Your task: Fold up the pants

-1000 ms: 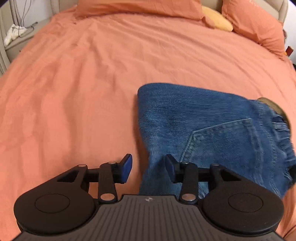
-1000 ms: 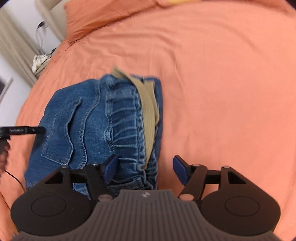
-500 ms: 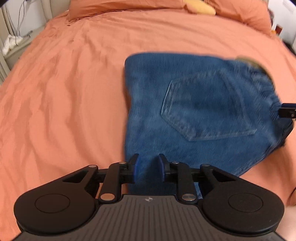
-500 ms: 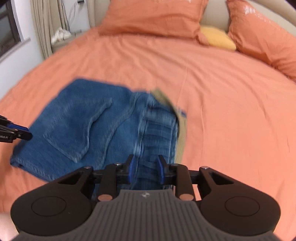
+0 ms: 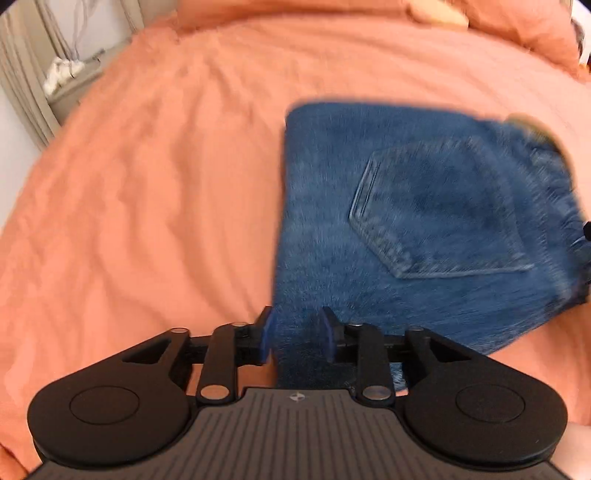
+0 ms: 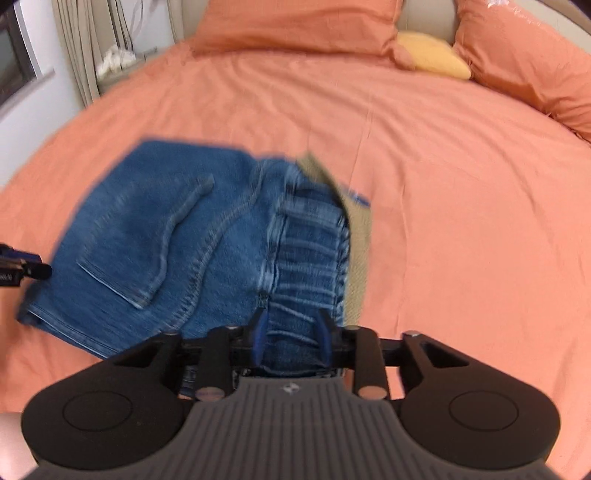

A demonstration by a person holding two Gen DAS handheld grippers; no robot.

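With the folded jeans (image 5: 424, 221) lying on the orange bedspread (image 5: 147, 184), the left gripper (image 5: 297, 334) at their fold-side corner and the right gripper (image 6: 291, 338) at their waistband are both opening around denim, so a snagged layer could drag the bundle undone.

Bed: (image 6: 424, 155) wide, covered in an orange sheet, lightly wrinkled.
Pants: (image 6: 192, 243) blue denim, folded into a compact bundle, lying on the sheet at the near side.
Pillows: (image 6: 295, 26) orange ones at the head, a small yellow cushion (image 6: 432, 55) between them.
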